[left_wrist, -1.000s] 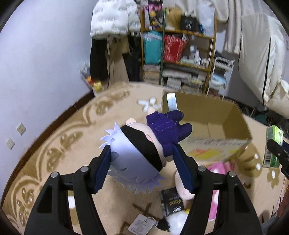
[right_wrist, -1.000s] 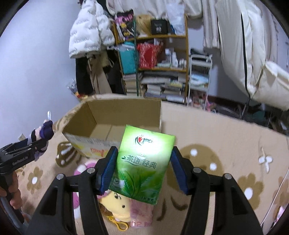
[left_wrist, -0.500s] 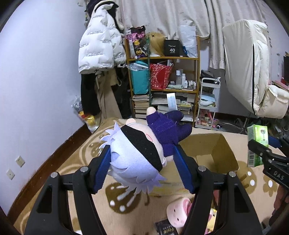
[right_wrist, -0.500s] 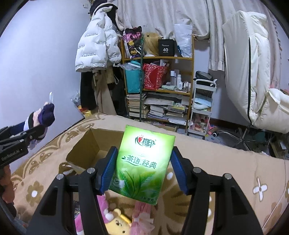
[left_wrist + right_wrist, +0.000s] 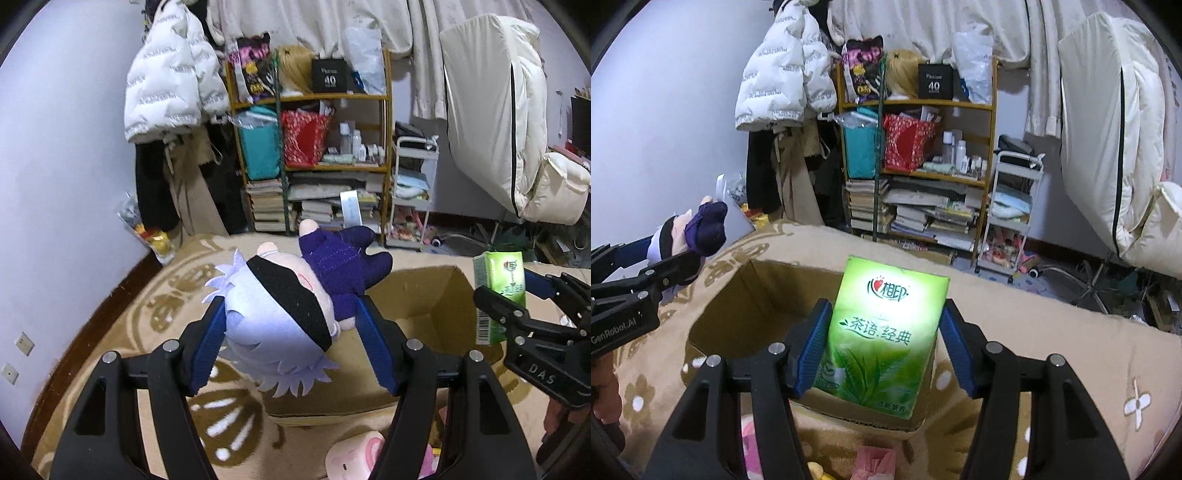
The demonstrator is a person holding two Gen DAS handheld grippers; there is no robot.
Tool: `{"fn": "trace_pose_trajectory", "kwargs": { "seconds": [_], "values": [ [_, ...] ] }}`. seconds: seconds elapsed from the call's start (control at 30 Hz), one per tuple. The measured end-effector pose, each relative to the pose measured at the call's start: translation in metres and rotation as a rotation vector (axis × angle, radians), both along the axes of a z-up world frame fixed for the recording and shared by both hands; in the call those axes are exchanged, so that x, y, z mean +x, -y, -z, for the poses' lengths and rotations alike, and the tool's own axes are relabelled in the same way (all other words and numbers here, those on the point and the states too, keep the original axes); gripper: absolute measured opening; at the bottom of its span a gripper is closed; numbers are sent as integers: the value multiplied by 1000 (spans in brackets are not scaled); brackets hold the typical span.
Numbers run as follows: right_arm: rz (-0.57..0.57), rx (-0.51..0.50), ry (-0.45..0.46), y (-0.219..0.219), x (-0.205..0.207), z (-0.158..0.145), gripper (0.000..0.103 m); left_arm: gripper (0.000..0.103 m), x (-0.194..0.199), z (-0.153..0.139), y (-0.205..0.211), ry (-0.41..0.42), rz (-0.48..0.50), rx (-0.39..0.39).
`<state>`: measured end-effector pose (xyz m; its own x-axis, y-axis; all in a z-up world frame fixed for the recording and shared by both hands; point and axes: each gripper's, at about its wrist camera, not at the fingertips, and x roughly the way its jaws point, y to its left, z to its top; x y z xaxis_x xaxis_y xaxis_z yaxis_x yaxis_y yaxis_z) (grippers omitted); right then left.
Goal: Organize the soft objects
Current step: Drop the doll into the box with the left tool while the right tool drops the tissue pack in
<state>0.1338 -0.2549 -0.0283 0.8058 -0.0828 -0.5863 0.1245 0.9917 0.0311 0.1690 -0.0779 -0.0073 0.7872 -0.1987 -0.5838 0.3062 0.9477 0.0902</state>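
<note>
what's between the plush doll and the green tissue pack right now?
Left wrist view: only the open cardboard box sits between the plush doll and the green tissue pack, below both.

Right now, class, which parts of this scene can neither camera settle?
- Cardboard box floor: hidden by the green tissue pack in the right view, by the plush doll in the left.
- Pink toys: cut off by the bottom edge and hand-held gripper arms.
- Book titles: too small.
</note>
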Motion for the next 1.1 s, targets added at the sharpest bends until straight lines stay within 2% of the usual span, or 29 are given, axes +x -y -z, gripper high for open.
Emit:
{"fn": "trace_pose_trajectory", "kwargs": {
  "seconds": [0.1, 0.33, 0.7, 0.77, 0.8, 0.87, 1.03, 1.1],
  "values": [
    [0, 11, -20, 2, 5, 11, 63, 70, 8, 15, 7, -42, 22, 5],
    [-5, 43, -47, 4, 10, 25, 63, 73, 10, 37, 19, -86, 73, 22],
    [-25, 69, -56, 5, 6, 27, 64, 79, 11, 36, 11, -76, 48, 13],
    [-27, 73, -53, 5, 5, 26, 65, 85, 10, 34, 8, -78, 34, 10],
    [-29, 79, -48, 5, 3, 23, 67, 86, 9, 32, 6, -78, 28, 4],
    [-29, 90, -26, 6, -2, 16, 82, 89, 6, 27, 0, -79, 15, -6],
    [-17, 91, 8, 4, -15, -1, 99, 97, -3, 14, -11, -80, -18, -19],
    [-12, 99, 20, 3, -22, -8, 103, 103, -10, 7, -16, -84, -18, -28]
  ]
}}
